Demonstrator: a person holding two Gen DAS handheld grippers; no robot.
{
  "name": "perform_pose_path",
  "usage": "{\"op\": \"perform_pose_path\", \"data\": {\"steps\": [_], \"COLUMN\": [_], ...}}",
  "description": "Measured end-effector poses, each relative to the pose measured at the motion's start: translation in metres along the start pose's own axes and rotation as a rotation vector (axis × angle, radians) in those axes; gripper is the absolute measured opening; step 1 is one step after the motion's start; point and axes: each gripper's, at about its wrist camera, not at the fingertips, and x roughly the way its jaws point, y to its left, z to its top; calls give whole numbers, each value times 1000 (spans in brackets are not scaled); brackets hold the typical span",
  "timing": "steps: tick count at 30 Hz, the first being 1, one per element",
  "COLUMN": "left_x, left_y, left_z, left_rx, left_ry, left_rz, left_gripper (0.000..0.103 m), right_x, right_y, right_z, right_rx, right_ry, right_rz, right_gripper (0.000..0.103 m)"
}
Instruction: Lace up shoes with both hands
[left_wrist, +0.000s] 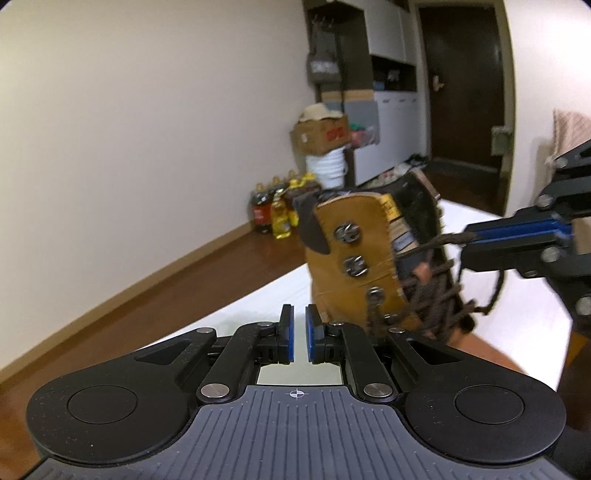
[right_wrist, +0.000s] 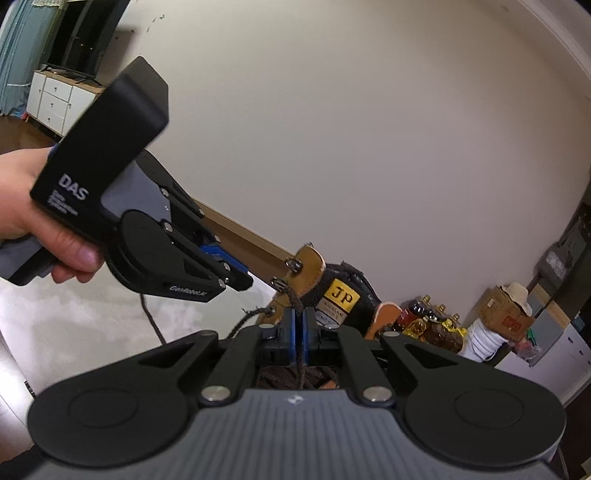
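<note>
Upright on white table (left_wrist: 258, 314): tan leather lace-up boot (left_wrist: 354, 258). Right gripper (right_wrist: 298, 328) clenched on dark brown lace (right_wrist: 295, 301); left gripper (left_wrist: 299, 332), at seven o'clock of boot, parted, empty.

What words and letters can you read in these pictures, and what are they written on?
"DAS": white letters on the body of the left gripper, right wrist view; the smaller lines under it are too blurred to read.
"GenRobot.AI": on the same gripper's side, near the fingers.
"JP": yellow label on the boot; the print below it is too small.
Red print on the cardboard box: too blurred to read.
</note>
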Motion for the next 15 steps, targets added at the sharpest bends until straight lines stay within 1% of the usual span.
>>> {"op": "perform_pose_path", "data": {"steps": [4, 10, 12, 15], "left_x": [14, 19, 17, 9], "left_y": [-2, -1, 1, 5], "left_z": [-1, -3, -3, -2], "left_rx": [-34, -59, -70, -93], "left_ry": [38, 47, 24, -35], "left_rz": [27, 18, 0, -54], "left_gripper": [9, 9, 9, 9], "right_x": [3, 5, 5, 7], "right_y": [-1, 0, 1, 2], "right_z": [-3, 0, -1, -1], "right_rx": [7, 5, 9, 10], "right_ry": [7, 11, 12, 14], "right_rz": [-9, -24, -27, -35], "right_gripper": [5, 5, 5, 5]}}
